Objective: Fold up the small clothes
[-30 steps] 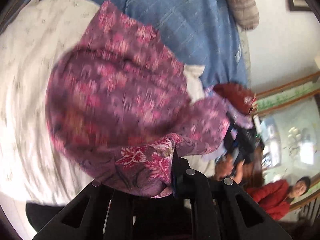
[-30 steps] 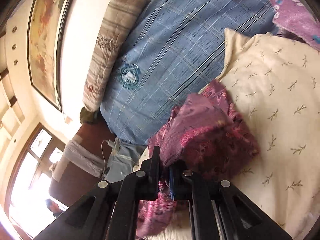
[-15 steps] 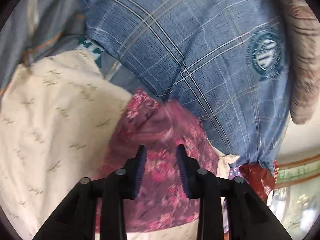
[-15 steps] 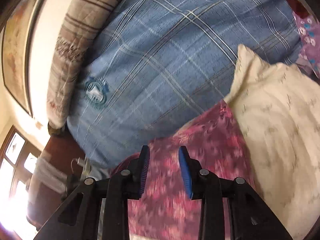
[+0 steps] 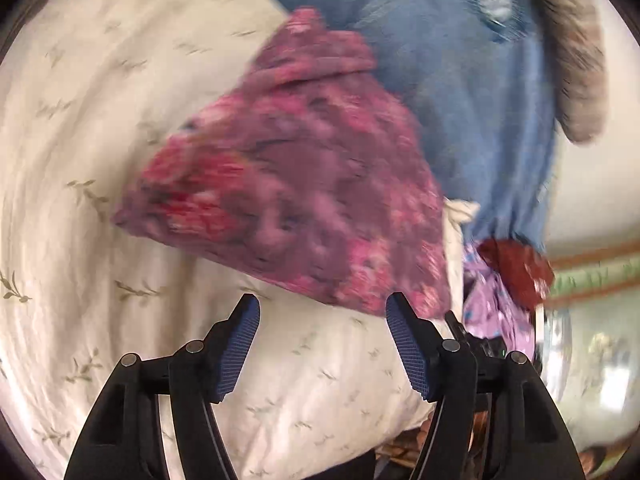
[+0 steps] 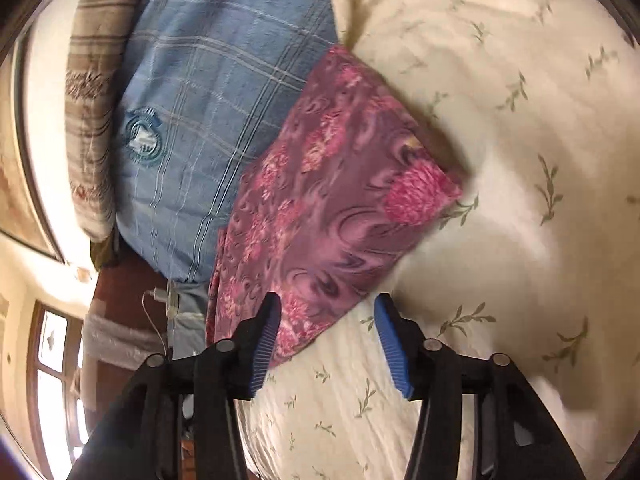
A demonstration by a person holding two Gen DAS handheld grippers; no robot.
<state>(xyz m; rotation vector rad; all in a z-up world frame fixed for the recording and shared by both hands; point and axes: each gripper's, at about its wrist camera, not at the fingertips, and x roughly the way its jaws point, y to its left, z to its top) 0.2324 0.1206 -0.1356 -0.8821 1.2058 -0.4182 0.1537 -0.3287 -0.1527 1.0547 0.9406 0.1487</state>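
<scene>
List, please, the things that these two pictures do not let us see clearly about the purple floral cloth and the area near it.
- Purple floral cloth, left wrist view: motion blur hides its folds.
- Same cloth, right wrist view: the right gripper covers its near edge, so its layers cannot be counted.
- Lilac fabric and red fabric, left wrist view: blurred, partly behind the left gripper; their type is unclear.

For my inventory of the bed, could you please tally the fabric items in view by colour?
Purple-pink floral garment: 1
Cream leaf-print cover: 1
Blue plaid cover: 1
Brown striped bolster: 1
Dark red cloth: 1
Lilac printed cloth: 1
Total: 6
</scene>
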